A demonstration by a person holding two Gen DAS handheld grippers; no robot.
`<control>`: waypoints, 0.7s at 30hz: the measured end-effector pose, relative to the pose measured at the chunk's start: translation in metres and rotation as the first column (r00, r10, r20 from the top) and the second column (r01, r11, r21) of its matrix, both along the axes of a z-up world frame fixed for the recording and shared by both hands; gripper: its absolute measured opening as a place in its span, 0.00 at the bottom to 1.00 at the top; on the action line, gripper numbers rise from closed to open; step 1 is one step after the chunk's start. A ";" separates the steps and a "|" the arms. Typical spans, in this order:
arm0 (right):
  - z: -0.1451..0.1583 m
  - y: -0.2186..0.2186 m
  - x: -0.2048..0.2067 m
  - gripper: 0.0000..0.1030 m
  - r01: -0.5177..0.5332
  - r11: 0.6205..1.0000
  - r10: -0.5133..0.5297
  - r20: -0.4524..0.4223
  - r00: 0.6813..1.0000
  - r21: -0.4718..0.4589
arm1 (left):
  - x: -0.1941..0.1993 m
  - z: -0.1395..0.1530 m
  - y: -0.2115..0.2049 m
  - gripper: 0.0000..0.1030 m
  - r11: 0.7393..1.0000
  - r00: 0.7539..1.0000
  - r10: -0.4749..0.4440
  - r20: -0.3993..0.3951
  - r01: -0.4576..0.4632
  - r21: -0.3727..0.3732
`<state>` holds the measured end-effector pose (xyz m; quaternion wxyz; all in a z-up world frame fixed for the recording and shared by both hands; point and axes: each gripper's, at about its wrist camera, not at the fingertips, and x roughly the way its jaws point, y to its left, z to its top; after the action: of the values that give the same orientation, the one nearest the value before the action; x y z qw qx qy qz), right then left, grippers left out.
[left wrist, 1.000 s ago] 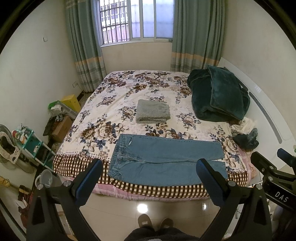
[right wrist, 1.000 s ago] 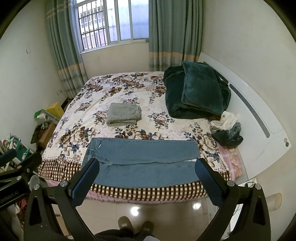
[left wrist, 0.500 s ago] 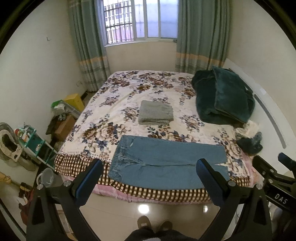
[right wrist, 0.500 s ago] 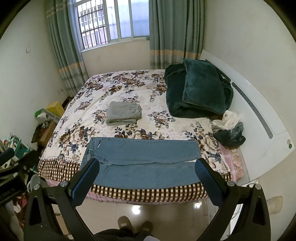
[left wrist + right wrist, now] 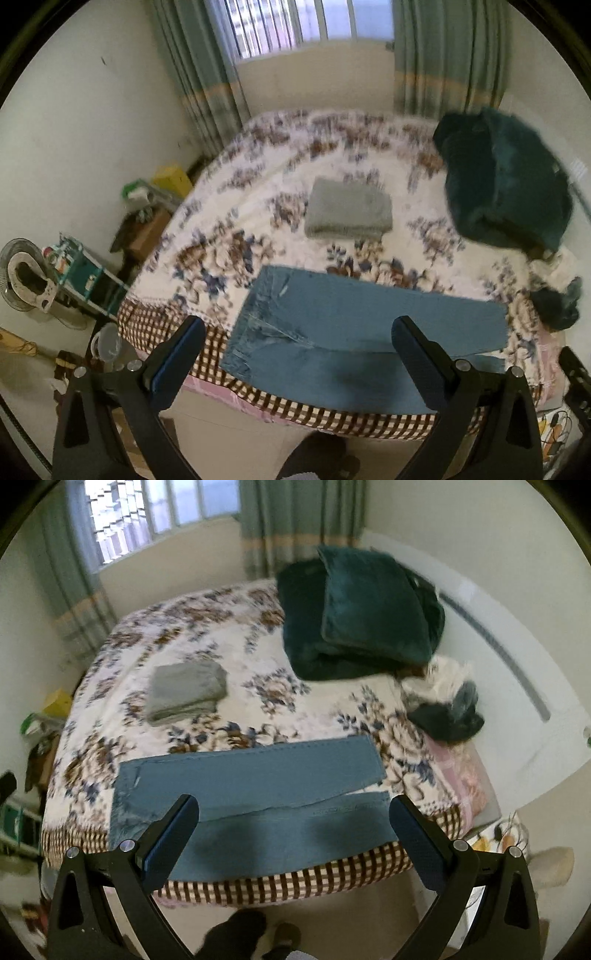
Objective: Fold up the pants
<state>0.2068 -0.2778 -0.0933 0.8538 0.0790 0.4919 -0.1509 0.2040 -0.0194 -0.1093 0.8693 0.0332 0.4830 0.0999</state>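
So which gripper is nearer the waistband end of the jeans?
Left. The left gripper hangs over the waistband end of the jeans; the right gripper sits toward the leg cuffs.

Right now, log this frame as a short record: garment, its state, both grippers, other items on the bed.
garment: jeans, blue denim
state: laid flat across the near edge of the bed, legs side by side, waist toward the left, not yet folded
left gripper: open, above the jeans, holding nothing
right gripper: open, above the jeans, holding nothing
other items: folded grey cloth, green blanket, small clothes pile
image quality: motion blur in both views
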 end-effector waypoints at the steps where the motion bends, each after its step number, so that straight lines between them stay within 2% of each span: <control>1: -0.018 -0.010 0.018 1.00 0.023 1.000 -0.022 -0.020 1.000 0.010 | 0.024 -0.021 -0.002 1.00 1.000 0.999 0.002 -0.049 -0.003 -0.011; 3: -0.053 -0.029 0.054 1.00 0.083 0.996 -0.081 -0.059 0.995 0.038 | 0.064 -0.058 -0.002 1.00 0.999 0.991 0.023 -0.130 -0.026 -0.025; 5: -0.102 -0.054 0.092 1.00 0.143 0.987 -0.134 -0.105 0.985 0.078 | 0.108 -0.109 0.001 1.00 0.997 0.972 0.055 -0.229 -0.067 -0.047; 7: -0.153 -0.076 0.130 1.00 0.218 0.971 -0.199 -0.170 0.965 0.100 | 0.151 -0.162 0.005 1.00 0.990 0.942 0.099 -0.321 -0.127 -0.067; 9: -0.208 -0.097 0.169 1.00 0.287 0.950 -0.252 -0.235 0.939 0.127 | 0.181 -0.204 0.014 1.00 0.980 0.915 0.147 -0.377 -0.186 -0.069; 13: -0.314 -0.128 0.235 1.00 0.405 0.908 -0.345 -0.350 0.871 0.111 | 0.243 -0.302 0.036 1.00 0.938 0.821 0.265 -0.506 -0.341 -0.062; 16: -0.389 -0.147 0.281 1.00 0.473 0.874 -0.392 -0.417 0.820 0.109 | 0.276 -0.354 0.051 1.00 0.903 0.760 0.328 -0.561 -0.427 -0.050; 19: -0.449 -0.163 0.314 1.00 0.538 0.835 -0.435 -0.465 0.771 0.113 | 0.313 -0.405 0.063 1.00 0.871 0.708 0.375 -0.599 -0.490 -0.034; 21: -0.480 -0.171 0.328 1.00 0.579 0.809 -0.465 -0.490 0.738 0.104 | 0.332 -0.431 0.066 1.00 0.861 0.682 0.396 -0.615 -0.508 -0.010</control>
<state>0.5344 -0.4488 -0.5732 0.6245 0.2848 0.6447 -0.3367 0.5361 0.0470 -0.5405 0.6209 -0.1366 0.7294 0.2525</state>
